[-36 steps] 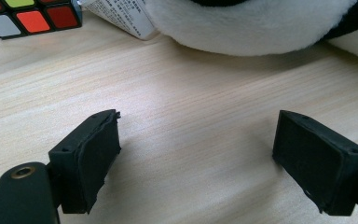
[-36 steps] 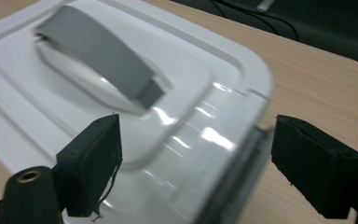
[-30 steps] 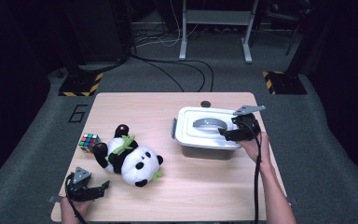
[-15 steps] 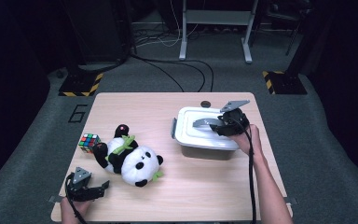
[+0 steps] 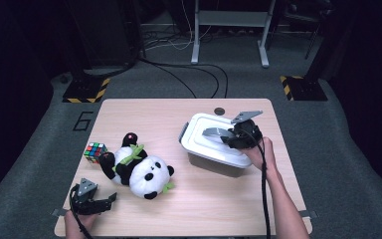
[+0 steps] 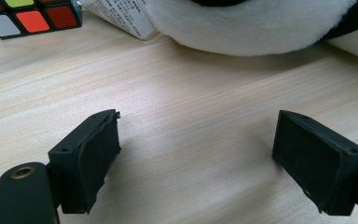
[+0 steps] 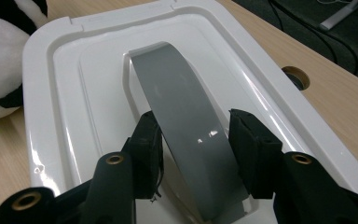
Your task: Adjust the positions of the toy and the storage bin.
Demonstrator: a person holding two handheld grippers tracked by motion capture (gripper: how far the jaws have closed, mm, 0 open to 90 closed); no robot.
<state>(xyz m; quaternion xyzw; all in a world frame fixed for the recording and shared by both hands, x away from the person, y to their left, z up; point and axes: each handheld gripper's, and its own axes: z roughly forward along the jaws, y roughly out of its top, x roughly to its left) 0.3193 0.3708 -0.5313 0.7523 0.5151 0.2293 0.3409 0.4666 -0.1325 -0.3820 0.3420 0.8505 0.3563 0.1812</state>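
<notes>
My left gripper rests low at the table's near left corner, hand behind it, jaws spread wide over bare wood and holding nothing. Just ahead of its fingertips lies the plush panda, and the puzzle cube sits ahead and to its left. Over to the right, my forearm runs up along the table's right side, wrist bent inward, so my right gripper points across the white box lid. Its jaws have just been closing and now straddle the lid's grey handle, pads at both edges, gripping it.
</notes>
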